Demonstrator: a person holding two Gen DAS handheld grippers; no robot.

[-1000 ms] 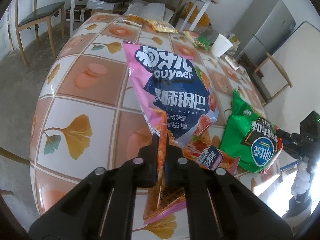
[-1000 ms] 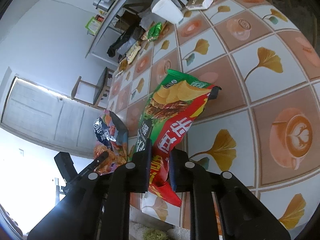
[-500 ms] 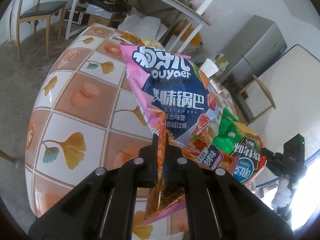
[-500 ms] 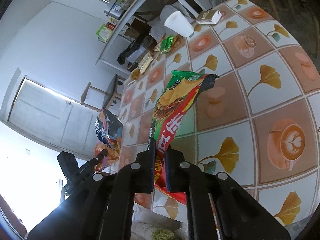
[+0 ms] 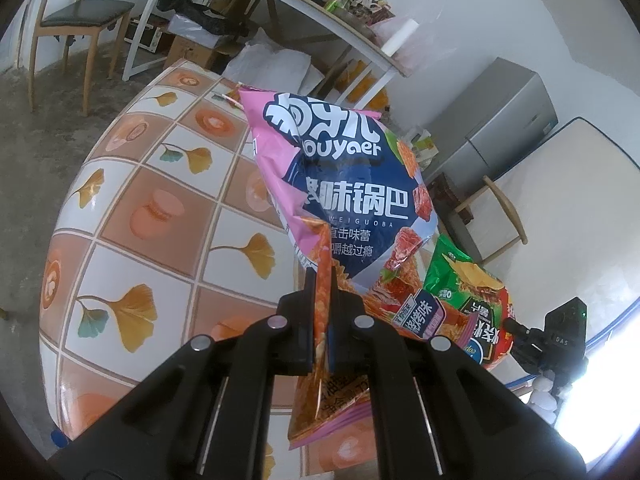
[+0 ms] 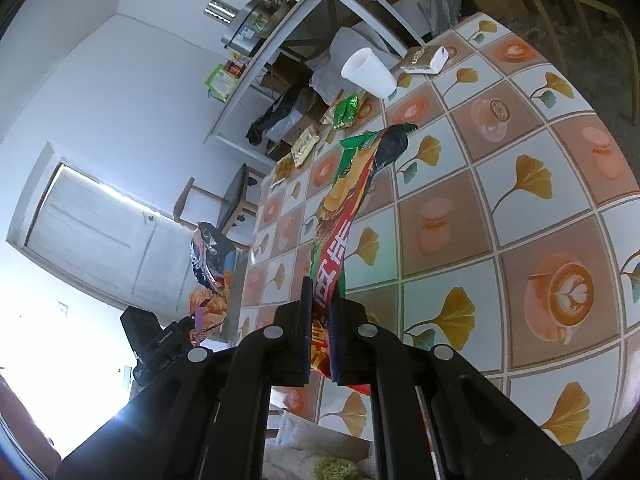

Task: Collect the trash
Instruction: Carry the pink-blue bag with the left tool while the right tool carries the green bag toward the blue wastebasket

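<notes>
My left gripper (image 5: 322, 312) is shut on the lower edge of a pink and blue snack bag (image 5: 340, 184), which stands up in the air above the tiled table (image 5: 160, 208). My right gripper (image 6: 320, 320) is shut on a green and red chip bag (image 6: 344, 216), also lifted off the table (image 6: 480, 208) and seen nearly edge-on. In the left wrist view the green and red chip bag (image 5: 468, 300) hangs at the right, in front of the other gripper. In the right wrist view the pink and blue snack bag (image 6: 208, 256) hangs at the left above the other gripper's body.
A white paper cup (image 6: 370, 72), a small brown and white box (image 6: 424, 58) and several small wrappers (image 6: 346, 110) lie at the table's far end. Beyond stand a white shelf table (image 5: 280, 8), a wooden chair (image 5: 76, 28), a grey fridge (image 5: 496, 120) and a door (image 6: 100, 240).
Both grippers have risen, lifting their bags off the table. The right jaws closed tighter on the chip bag, which now hangs edge-on. The pink bag has tilted up.
</notes>
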